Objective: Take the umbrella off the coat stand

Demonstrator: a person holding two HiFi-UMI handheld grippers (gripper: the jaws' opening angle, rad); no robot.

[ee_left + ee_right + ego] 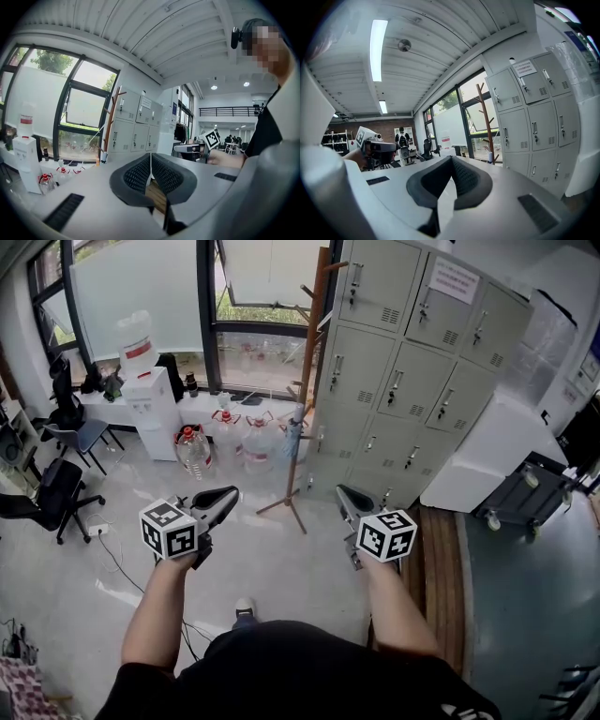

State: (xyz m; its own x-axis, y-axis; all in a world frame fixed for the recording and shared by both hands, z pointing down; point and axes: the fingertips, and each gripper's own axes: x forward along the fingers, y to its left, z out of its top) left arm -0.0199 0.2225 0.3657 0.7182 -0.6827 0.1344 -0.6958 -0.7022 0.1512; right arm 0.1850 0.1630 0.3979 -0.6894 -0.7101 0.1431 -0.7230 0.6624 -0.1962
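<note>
A tall wooden coat stand (307, 381) rises in front of the window, beside the grey lockers. A small folded umbrella (294, 435), pale blue and white, hangs low on the stand's pole. Both grippers are held well short of it, at about waist height. My left gripper (228, 494) is shut and holds nothing. My right gripper (346, 493) is likewise shut and empty. In the left gripper view the stand (110, 123) is far off, beyond the closed jaws (150, 155). The right gripper view shows the stand (486, 123) with the umbrella (491, 157) beyond its shut gripper (451, 158).
Grey lockers (412, 362) stand right of the stand. Several large water bottles (230, 439) and a white water dispenser (148, 395) sit left of it under the window. Black office chairs (42, 493) are at far left. A white cabinet (487, 451) and a cart (525, 493) are at right.
</note>
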